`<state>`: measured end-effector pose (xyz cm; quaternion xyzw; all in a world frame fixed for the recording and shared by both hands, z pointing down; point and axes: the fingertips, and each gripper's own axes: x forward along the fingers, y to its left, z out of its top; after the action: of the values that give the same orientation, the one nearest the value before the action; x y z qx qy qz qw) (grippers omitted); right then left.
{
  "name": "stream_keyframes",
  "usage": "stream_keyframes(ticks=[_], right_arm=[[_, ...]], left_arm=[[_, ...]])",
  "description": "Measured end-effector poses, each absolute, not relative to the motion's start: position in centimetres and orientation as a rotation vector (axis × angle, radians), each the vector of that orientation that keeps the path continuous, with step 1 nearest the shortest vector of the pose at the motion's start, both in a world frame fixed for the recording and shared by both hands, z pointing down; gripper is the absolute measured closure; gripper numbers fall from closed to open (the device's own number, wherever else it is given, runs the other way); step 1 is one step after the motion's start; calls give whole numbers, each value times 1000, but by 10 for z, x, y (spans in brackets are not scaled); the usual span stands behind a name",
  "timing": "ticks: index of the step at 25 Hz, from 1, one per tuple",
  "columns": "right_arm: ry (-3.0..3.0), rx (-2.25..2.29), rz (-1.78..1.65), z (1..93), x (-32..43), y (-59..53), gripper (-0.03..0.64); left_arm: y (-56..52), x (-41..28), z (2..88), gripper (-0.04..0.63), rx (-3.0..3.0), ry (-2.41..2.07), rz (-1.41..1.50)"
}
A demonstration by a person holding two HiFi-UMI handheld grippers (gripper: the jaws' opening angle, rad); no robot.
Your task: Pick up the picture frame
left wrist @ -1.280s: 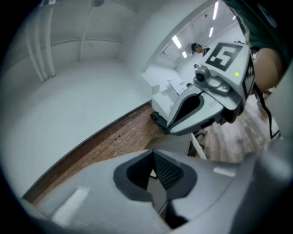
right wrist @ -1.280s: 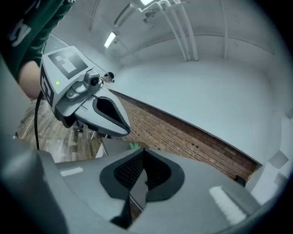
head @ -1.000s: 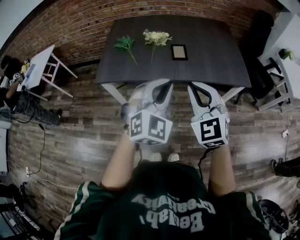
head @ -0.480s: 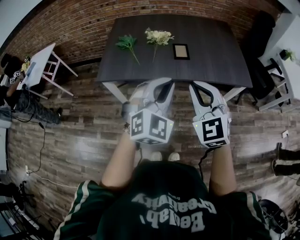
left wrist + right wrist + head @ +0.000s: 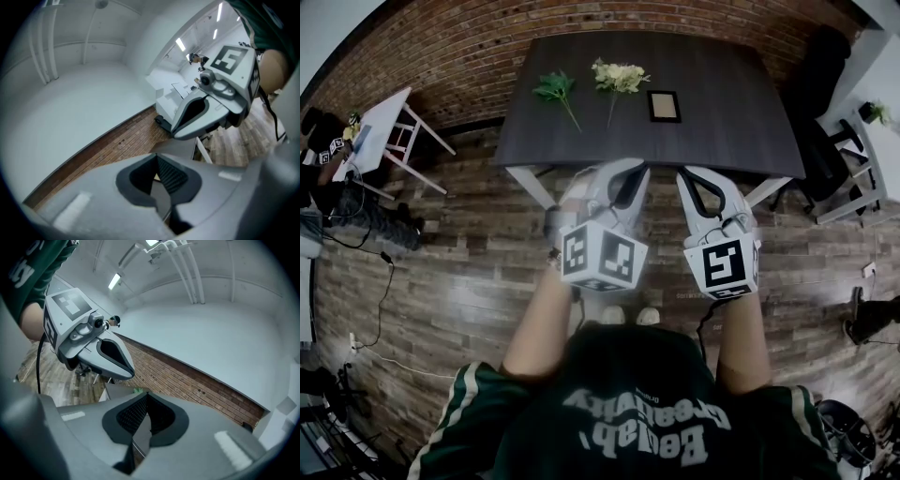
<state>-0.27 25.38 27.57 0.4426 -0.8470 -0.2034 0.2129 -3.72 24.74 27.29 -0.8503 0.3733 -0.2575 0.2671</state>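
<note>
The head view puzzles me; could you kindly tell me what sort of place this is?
Probably an indoor room or studio dressed like a living space: a brick wall, a wood-plank floor, and a dark table bearing a picture frame and flowers.

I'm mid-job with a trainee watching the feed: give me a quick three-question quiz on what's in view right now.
1. True or false: the picture frame lies on the dark table, and neither tool touches it.
2. In the head view, what lies just left of the frame? A) a mug B) the white flowers C) a book
3. Fill in: the jaws of the left tool and the right tool are both ____ (open/shut).

Key: 1 true; 2 B; 3 shut.
</note>
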Motion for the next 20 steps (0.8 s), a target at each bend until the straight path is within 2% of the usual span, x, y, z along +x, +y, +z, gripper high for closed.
stream_keyframes(ticks=[20], right_arm=[[-2339,1242,-558,279,-13,250,611]], left_arm=[[243,-48,276,592,-2295,990,-695]])
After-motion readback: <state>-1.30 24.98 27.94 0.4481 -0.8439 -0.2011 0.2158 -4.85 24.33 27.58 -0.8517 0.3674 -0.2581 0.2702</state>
